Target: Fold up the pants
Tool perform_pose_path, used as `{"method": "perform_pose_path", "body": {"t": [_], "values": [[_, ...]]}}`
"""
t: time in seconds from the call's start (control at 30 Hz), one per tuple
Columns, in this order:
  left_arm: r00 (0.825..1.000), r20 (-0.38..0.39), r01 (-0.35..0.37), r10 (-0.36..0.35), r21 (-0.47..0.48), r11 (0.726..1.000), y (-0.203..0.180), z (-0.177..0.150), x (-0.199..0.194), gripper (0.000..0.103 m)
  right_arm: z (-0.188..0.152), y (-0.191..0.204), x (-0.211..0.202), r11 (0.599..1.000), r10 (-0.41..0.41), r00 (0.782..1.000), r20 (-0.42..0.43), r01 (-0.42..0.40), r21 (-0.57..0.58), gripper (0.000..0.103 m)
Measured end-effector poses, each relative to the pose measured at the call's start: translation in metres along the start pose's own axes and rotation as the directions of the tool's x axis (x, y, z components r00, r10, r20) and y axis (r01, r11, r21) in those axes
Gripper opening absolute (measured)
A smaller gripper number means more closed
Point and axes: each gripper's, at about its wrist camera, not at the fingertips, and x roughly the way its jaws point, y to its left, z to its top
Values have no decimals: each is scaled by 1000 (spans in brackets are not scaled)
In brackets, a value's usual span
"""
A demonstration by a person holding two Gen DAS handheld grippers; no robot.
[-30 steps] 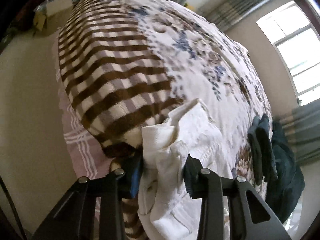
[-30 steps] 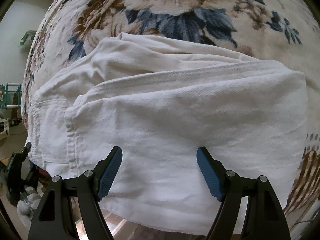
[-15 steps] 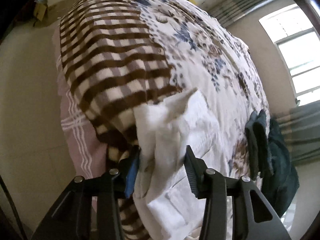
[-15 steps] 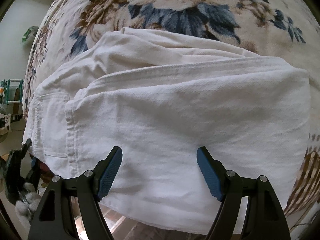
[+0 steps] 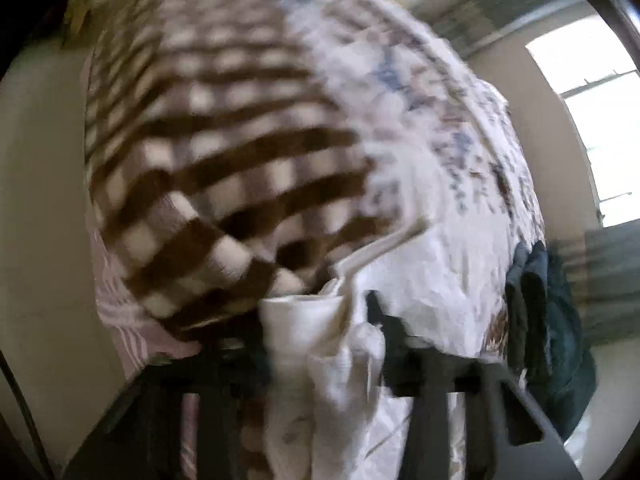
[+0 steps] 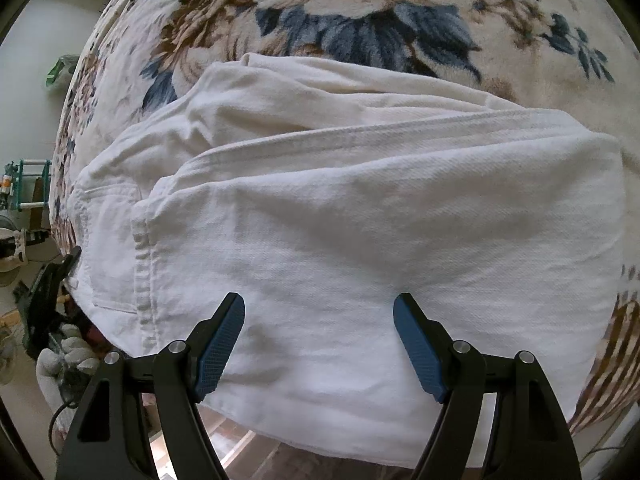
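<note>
On floral blanket (image 6: 360, 8), folded white pants (image 6: 360, 208) lie

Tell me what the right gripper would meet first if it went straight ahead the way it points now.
Most likely the white pants. The right gripper hangs over them with open jaws, and the cloth fills the view ahead. The flowered blanket lies beyond. Depth is unclear.
</note>
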Motion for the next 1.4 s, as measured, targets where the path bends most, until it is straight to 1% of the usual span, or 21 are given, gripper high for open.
{"method": "perform_pose_path", "body": {"t": [0.07,0.3,0.4,0.47,0.57,0.63,0.73,0.83,0.87,0.93,1.0,1.07,1.13,1.17,1.2,1.23,1.27,1.3,1.33,1.37,1.4], "values": [[999,52,-6,2,87,996,-19,-9,-24,22,-1,-1,-1,1000,2,1000,8,-2,-2,79],[989,149,-36,8,190,981,-67,-32,-88,19,-8,-11,-9,999,26,999,23,-26,20,79],[988,153,-12,-27,248,969,-96,-42,-104,18,-11,-20,-16,999,41,999,31,-42,27,79],[987,138,34,-79,301,953,-120,-54,-114,18,-12,-26,-21,998,47,998,38,-49,32,79],[984,89,107,-154,395,912,-162,-83,-127,18,-15,-42,-32,996,68,996,56,-72,57,79],[979,23,167,-201,470,867,-193,-116,-129,18,-17,-54,-40,993,82,994,66,-87,80,79],[970,-96,239,-223,550,801,-230,-175,-120,18,-20,-76,-56,989,94,992,84,-103,110,79],[958,-225,281,-177,627,726,-257,-243,-95,12,-25,-101,-75,986,85,991,106,-99,131,79],[958,-254,275,-136,668,691,-264,-269,-82,11,-27,-113,-83,986,78,990,115,-94,140,79],[954,-289,270,-80,712,648,-268,-303,-59,10,-31,-129,-92,985,69,990,124,-87,151,79],[950,-312,248,-3,749,615,-268,-334,-32,10,-36,-148,-100,984,50,990,132,-72,165,79],[946,-319,220,63,771,597,-264,-351,-9,10,-40,-168,-107,983,33,990,138,-57,176,79],[947,-295,174,127,802,571,-261,-354,0,10,-43,-183,-113,981,27,989,142,-54,186,79],[947,-282,150,153,810,567,-261,-354,-3,13,-44,-192,-117,979,36,989,145,-64,193,79],[949,-249,104,192,826,555,-264,-350,-9,15,-45,-199,-121,975,58,987,148,-88,202,79],[951,-212,63,223,842,535,-266,-347,-15,21,-45,-202,-123,972,82,985,149,-112,207,79],[955,-131,-19,267,869,494,-270,-341,-28,30,-44,-204,-126,964,137,979,152,-167,205,79],[956,-79,-65,283,882,467,-268,-339,-36,36,-42,-204,-127,958,176,973,152,-205,200,79],[952,10,-145,305,893,425,-268,-332,-47,52,-40,-202,-126,953,204,967,150,-231,195,79],[942,85,-217,323,891,398,-266,-322,-55,74,-35,-197,-124,945,248,958,147,-272,180,81],[928,148,-282,341,878,387,-261,-310,-59,81,-30,-189,-120,938,287,948,140,-307,161,82]]}}
